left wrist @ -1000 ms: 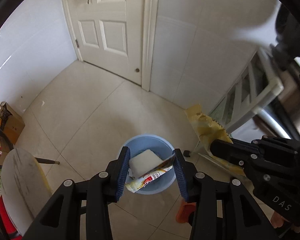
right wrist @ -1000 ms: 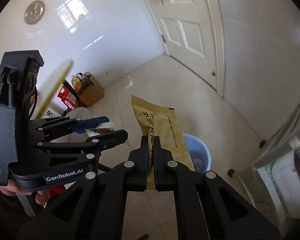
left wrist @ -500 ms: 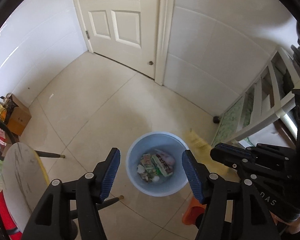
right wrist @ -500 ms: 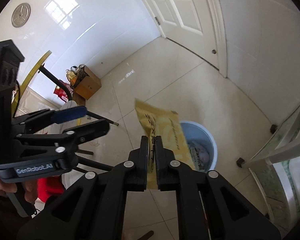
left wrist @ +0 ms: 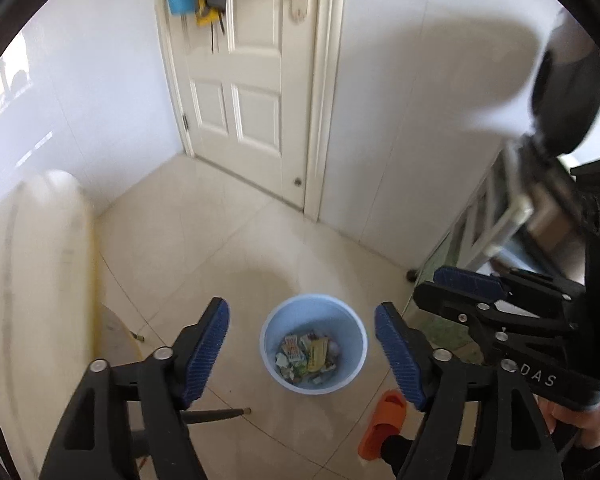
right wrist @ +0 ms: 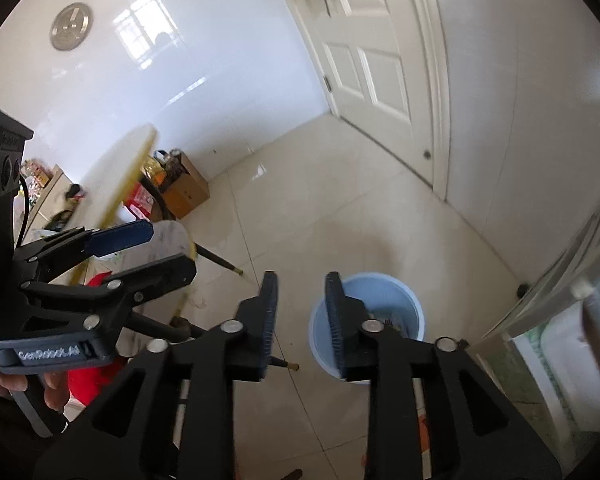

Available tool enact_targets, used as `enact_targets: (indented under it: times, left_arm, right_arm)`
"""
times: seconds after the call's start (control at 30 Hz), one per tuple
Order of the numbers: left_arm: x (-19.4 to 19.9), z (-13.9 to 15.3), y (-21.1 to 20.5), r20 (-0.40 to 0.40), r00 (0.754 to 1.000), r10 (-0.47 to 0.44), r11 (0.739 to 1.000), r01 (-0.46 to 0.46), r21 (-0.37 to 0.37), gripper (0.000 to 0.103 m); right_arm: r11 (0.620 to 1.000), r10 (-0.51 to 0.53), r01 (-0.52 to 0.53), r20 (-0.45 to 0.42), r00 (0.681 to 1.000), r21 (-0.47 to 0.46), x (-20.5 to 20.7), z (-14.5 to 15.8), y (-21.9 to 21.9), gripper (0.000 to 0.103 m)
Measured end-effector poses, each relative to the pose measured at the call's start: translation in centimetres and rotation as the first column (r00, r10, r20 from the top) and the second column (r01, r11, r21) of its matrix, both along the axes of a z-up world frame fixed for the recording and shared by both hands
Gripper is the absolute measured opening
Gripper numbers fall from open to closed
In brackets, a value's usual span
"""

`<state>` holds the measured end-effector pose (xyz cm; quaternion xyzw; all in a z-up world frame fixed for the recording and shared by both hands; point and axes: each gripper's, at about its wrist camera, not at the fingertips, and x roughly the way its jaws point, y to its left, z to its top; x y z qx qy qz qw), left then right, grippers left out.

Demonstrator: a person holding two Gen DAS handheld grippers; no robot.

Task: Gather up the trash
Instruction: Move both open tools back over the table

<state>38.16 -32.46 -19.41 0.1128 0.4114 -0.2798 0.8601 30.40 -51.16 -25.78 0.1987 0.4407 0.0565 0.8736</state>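
A light blue bin (left wrist: 314,344) stands on the tiled floor and holds several wrappers, among them a yellow snack packet (left wrist: 317,354). My left gripper (left wrist: 302,338) is open and empty, high above the bin, with the bin seen between its fingers. My right gripper (right wrist: 302,312) is open and empty, above the bin's left side in the right wrist view (right wrist: 384,292). Each gripper shows in the other's view: the right one (left wrist: 456,292) and the left one (right wrist: 140,248).
A round yellow-edged table (left wrist: 32,280) is at the left, with dark legs (right wrist: 216,258) near the bin. An orange slipper (left wrist: 382,420) lies by the bin. A white door (left wrist: 256,80) is ahead. A white rack (left wrist: 496,224) and a green mat (left wrist: 446,328) are at the right.
The left gripper opened and its wrapper fell into the bin. Then the right gripper opened and the yellow packet dropped in too. Both grippers have risen.
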Motion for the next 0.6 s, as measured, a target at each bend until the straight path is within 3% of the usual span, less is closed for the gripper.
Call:
enact_targets:
  times: [0.2, 0.27, 0.33, 0.37, 0.6]
  left_arm:
    - [-6.5, 6.6, 7.0, 0.134, 0.991, 0.027, 0.996, -0.016, -0.083, 0.091]
    - [-8.2, 8.2, 9.9, 0.175, 0.983, 0.054, 0.994, -0.036, -0.1, 0.092]
    - [-10.1, 9.8, 13.7, 0.214, 0.973, 0.091, 0.991, -0.066, -0.121, 0.097]
    - [-11.1, 10.3, 15.5, 0.227, 0.968, 0.105, 0.989, -0.077, -0.128, 0.099]
    - [-14.0, 10.0, 27.7, 0.241, 0.932, 0.271, 0.958, -0.237, -0.161, 0.1]
  right_arm:
    - [0.995, 0.043, -0.033, 0.121, 0.992, -0.089, -1.7, 8.2, 5.6, 0.053]
    - [0.993, 0.066, -0.05, 0.151, 0.986, -0.106, -2.0, 10.2, 7.8, 0.054]
    - [0.989, 0.094, -0.073, 0.175, 0.98, -0.125, -1.9, 11.9, 10.4, 0.063]
    - [0.987, 0.111, -0.086, 0.19, 0.976, -0.139, -1.8, 12.8, 12.1, 0.069]
    - [0.956, 0.252, -0.209, 0.208, 0.945, -0.207, 1.1, 15.5, 22.9, 0.076]
